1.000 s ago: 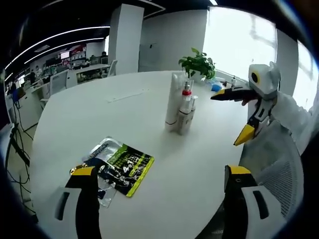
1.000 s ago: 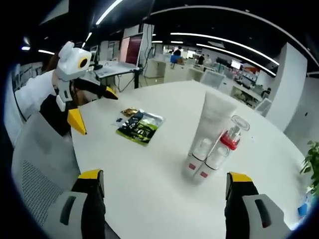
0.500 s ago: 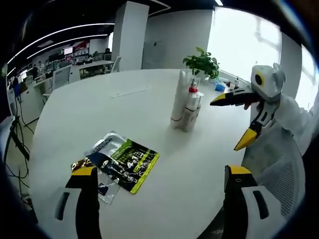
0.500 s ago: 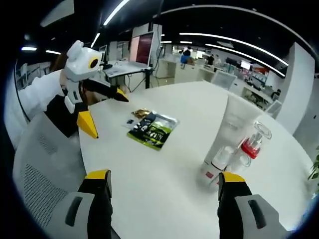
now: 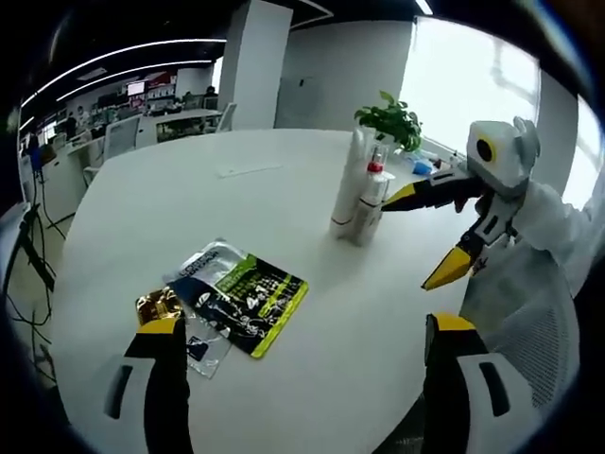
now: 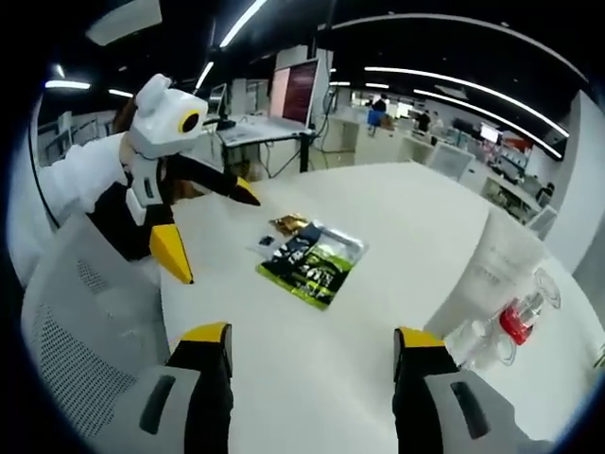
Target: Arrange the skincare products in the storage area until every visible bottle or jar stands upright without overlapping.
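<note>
**Left gripper view: bottles upright, both tools empty**

The left hand-held gripper [image 5: 301,355] hangs over the white desk [image 5: 142,218], jaws wide apart and holding nothing. Ahead and to its right, the skincare bottles [image 5: 359,194] stand upright together; green sachets [image 5: 236,301] lie just ahead. The right hand-held gripper [image 6: 312,364] is likewise spread and empty, bottles [image 6: 492,303] at its right.

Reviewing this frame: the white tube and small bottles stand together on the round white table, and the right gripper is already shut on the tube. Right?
Not quite. The white tube and small bottles do stand together on the round white table, but the right gripper is open and grips nothing. The right gripper view shows its jaws spread apart with the tube off to the right side.
</note>
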Demonstrator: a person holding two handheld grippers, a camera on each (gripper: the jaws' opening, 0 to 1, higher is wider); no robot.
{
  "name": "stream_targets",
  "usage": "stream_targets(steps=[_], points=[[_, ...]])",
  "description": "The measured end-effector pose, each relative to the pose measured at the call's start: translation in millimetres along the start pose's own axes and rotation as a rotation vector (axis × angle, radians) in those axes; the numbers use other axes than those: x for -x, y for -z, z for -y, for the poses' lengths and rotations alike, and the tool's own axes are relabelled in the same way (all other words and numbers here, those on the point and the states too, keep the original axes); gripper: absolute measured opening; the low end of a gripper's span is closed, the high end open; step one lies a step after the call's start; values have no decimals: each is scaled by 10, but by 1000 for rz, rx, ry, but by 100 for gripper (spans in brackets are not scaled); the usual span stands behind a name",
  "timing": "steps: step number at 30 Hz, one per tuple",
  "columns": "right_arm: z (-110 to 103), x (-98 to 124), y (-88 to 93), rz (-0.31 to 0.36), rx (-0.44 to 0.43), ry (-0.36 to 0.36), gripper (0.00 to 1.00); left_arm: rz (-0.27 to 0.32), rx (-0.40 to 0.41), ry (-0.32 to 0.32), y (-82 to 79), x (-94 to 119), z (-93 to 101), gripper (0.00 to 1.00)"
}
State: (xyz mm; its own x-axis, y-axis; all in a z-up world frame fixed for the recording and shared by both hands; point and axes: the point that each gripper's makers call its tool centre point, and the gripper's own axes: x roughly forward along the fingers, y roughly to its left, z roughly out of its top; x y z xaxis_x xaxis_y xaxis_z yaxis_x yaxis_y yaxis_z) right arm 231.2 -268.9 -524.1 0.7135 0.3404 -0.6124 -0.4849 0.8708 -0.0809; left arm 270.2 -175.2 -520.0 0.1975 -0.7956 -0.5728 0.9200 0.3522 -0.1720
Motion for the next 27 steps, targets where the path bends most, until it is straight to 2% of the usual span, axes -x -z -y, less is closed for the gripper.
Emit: stream_targets(steps=[4, 12, 14, 16, 23, 27], points=[[-41, -104, -23, 8, -31, -38, 53, 0, 7, 0, 24, -4, -28, 98], [-14, -286, -70, 8, -13, -47, 40, -3, 22, -1, 85, -22, -156, 97], [-13, -318, -78, 11, -18, -44, 39, -5, 28, 1, 100, -29, -165, 96], [14, -363, -66, 10, -18, -45, 34, -5, 32, 3, 114, -34, -183, 96], [-8, -553, -9, -11, -19, -64, 29, -5, 43, 2, 142, -57, -246, 96], [-1, -684, 17, -22, -28, -62, 25, -11, 47, 6, 148, -69, -189, 95]])
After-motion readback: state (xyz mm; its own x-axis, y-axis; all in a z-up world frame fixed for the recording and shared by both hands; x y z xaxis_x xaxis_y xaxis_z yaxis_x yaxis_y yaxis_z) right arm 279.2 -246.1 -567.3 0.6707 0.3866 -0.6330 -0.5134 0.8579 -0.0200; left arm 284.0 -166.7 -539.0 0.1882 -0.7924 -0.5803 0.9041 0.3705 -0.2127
